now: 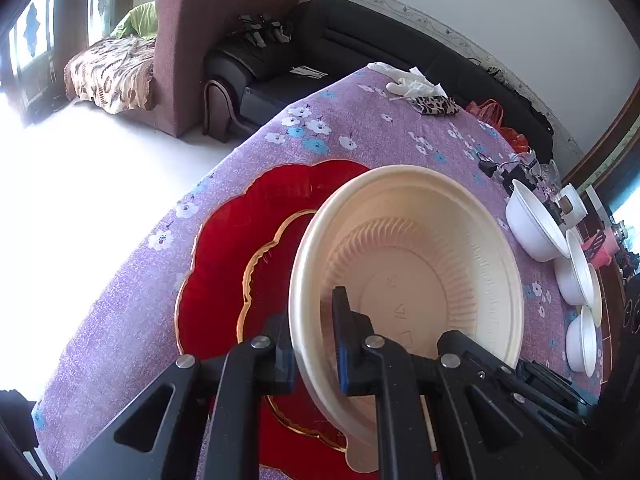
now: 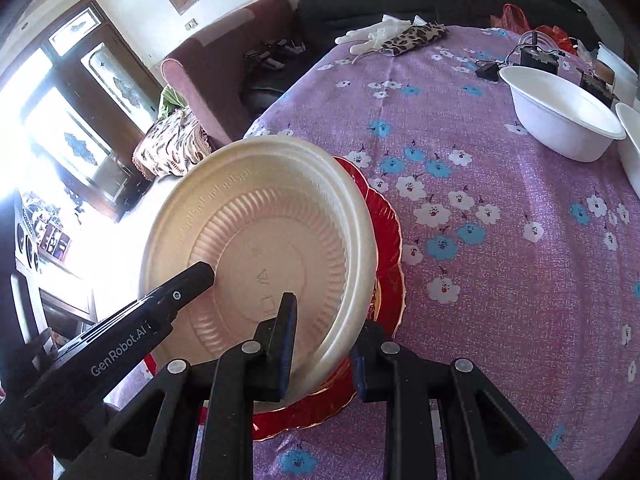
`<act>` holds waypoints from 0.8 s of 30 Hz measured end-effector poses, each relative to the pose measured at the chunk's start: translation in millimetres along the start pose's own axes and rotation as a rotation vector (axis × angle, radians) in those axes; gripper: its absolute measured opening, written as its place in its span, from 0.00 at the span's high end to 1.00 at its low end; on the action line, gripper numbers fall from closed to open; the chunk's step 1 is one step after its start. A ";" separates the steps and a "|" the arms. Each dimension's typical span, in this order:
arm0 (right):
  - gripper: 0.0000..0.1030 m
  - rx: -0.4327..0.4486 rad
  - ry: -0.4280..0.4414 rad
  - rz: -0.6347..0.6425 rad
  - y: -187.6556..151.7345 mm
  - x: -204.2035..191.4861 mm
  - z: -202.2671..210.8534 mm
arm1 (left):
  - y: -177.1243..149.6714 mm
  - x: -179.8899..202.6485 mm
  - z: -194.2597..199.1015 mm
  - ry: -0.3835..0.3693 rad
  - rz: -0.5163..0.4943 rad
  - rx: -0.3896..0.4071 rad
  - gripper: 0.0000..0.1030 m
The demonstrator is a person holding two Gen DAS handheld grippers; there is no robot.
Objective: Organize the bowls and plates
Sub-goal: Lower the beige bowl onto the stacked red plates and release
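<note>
A cream ribbed plastic plate (image 1: 412, 264) is held tilted above a red flower-shaped plate (image 1: 240, 240) with a gold rim, which lies on the purple flowered tablecloth (image 1: 360, 136). My left gripper (image 1: 314, 332) is shut on the cream plate's near rim, one finger inside, one outside. In the right wrist view my right gripper (image 2: 324, 340) also straddles the cream plate (image 2: 260, 236) at its rim and grips it, above the red plate (image 2: 384, 232). The left gripper's finger (image 2: 180, 288) shows inside the plate.
Several white bowls (image 1: 536, 224) stand along the table's right side; one (image 2: 560, 112) shows at the far right. Gloves and a leopard-print pouch (image 2: 412, 36) lie at the far edge, near black chargers and cables (image 2: 532, 56). Sofas stand beyond the table.
</note>
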State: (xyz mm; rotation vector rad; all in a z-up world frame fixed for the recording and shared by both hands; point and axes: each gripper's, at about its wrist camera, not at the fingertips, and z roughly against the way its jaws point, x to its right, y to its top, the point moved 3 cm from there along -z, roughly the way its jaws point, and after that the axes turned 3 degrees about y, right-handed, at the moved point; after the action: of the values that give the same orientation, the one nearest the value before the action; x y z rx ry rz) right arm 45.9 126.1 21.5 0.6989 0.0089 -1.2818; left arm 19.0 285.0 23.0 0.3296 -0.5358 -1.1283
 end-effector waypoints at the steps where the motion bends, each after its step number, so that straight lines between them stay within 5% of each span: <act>1: 0.75 -0.003 -0.004 0.000 0.7 -0.6 -2.9 | -0.3 -1.2 -2.1 0.003 0.002 -0.005 0.87; 5: 0.74 -0.010 -0.002 0.003 2.8 -1.8 -10.4 | 0.7 -3.4 -0.3 0.002 0.008 0.006 0.78; 7: 0.74 -0.007 -0.005 0.010 2.4 -5.0 -11.9 | 1.0 -7.2 2.4 -0.005 0.028 0.010 0.62; 14: 0.65 0.019 -0.009 0.017 2.8 -9.1 -9.6 | 1.6 -13.0 15.9 -0.028 0.051 0.040 0.57; 18: 0.55 0.052 -0.004 0.032 5.8 -10.0 -2.2 | 4.6 -11.7 23.5 -0.023 0.042 0.072 0.45; 24: 0.49 0.088 0.004 0.045 7.1 -10.9 7.1 | 8.2 -5.8 25.4 -0.015 0.027 0.096 0.44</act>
State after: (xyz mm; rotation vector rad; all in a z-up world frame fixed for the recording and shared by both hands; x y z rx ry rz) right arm 46.1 133.0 34.6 0.7731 -0.0600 -1.2439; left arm 9.2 294.0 46.8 0.3965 -0.6072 -1.0813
